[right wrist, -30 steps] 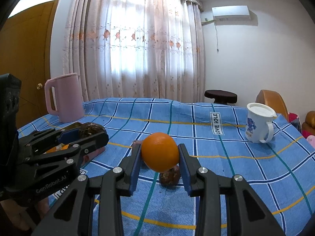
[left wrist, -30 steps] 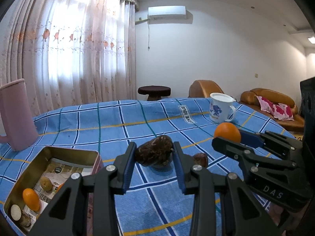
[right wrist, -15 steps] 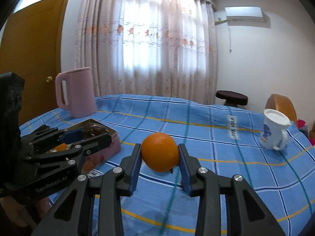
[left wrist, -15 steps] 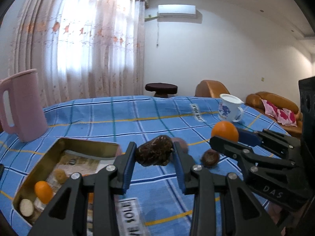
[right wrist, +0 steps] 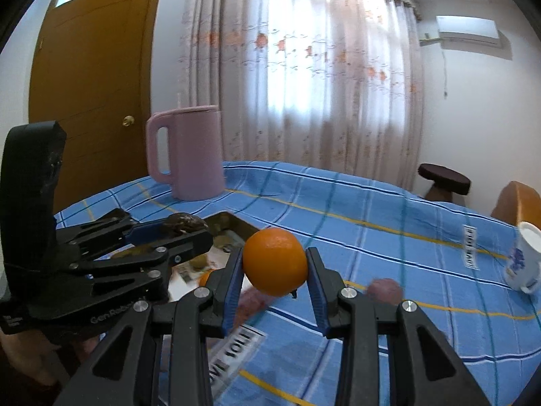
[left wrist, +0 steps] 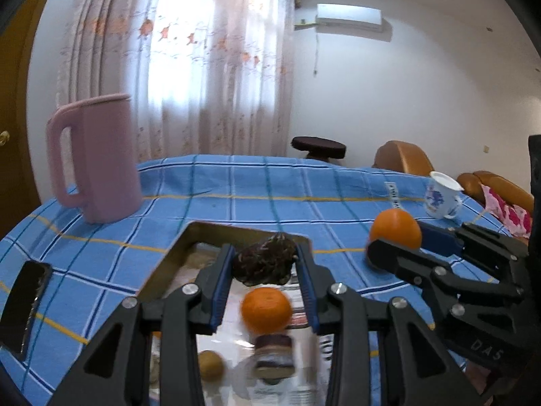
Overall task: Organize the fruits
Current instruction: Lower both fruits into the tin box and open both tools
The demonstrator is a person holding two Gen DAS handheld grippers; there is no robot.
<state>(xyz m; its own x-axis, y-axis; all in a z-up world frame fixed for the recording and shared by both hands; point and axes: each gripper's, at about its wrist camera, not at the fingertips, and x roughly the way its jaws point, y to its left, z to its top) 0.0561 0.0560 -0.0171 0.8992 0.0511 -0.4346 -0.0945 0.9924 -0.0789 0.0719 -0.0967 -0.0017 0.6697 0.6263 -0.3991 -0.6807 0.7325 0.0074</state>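
Carrying both loads: your left gripper [left wrist: 263,264] clamps the dark wrinkled fruit [left wrist: 264,261] over the gold metal tin [left wrist: 175,253]; right gripper [right wrist: 274,272], at 3 o'clock, pinches the round orange [right wrist: 274,261] for drop-off.

The right gripper [right wrist: 274,267] clamps a round orange fruit [right wrist: 274,261] between its blue pads, above the blue checked tablecloth [right wrist: 372,223]. To its left, the left gripper [right wrist: 189,233] grips a dark brown rough fruit [right wrist: 182,224] over an open golden metal tin [right wrist: 233,225]. A tall pink plastic jug [right wrist: 189,152] stands behind; a white mug with blue flowers [right wrist: 522,262] is at the right edge.
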